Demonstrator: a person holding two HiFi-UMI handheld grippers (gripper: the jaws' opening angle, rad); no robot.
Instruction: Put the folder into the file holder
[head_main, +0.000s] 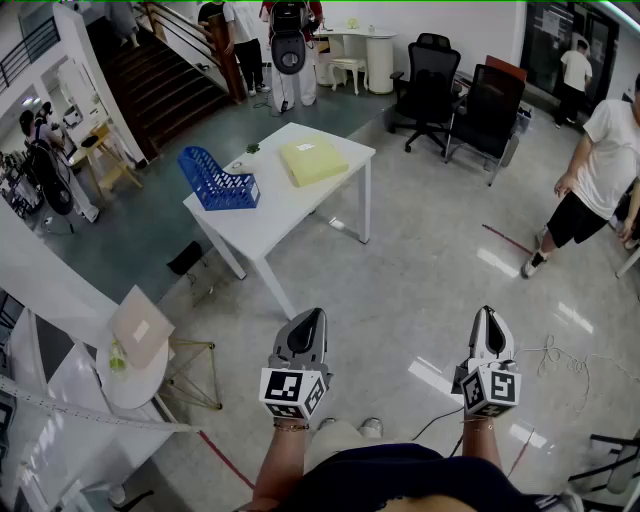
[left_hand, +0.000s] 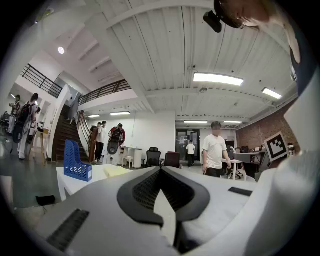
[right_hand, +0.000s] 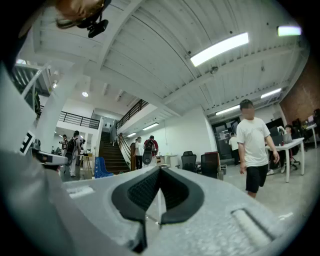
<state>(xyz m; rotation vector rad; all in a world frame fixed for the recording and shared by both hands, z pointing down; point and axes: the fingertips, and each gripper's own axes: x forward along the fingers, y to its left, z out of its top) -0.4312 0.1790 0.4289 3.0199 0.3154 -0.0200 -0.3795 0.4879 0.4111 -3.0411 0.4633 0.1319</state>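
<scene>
A pale yellow folder (head_main: 313, 160) lies flat on the white table (head_main: 262, 215), right of a blue file holder (head_main: 217, 181) that stands at the table's left part. Both grippers hang over the floor well in front of the table. My left gripper (head_main: 312, 313) is shut and holds nothing. My right gripper (head_main: 487, 310) is shut and empty too. In the left gripper view the blue file holder (left_hand: 76, 161) and the yellow folder (left_hand: 118, 171) show far off on the table. In the right gripper view the file holder (right_hand: 101, 168) is small and distant.
Two black office chairs (head_main: 459, 103) stand behind the table at the right. A person in a white shirt (head_main: 598, 170) walks at the right edge. Several people stand by the stairs (head_main: 165, 85) at the back. A small round table (head_main: 130, 375) is at my left.
</scene>
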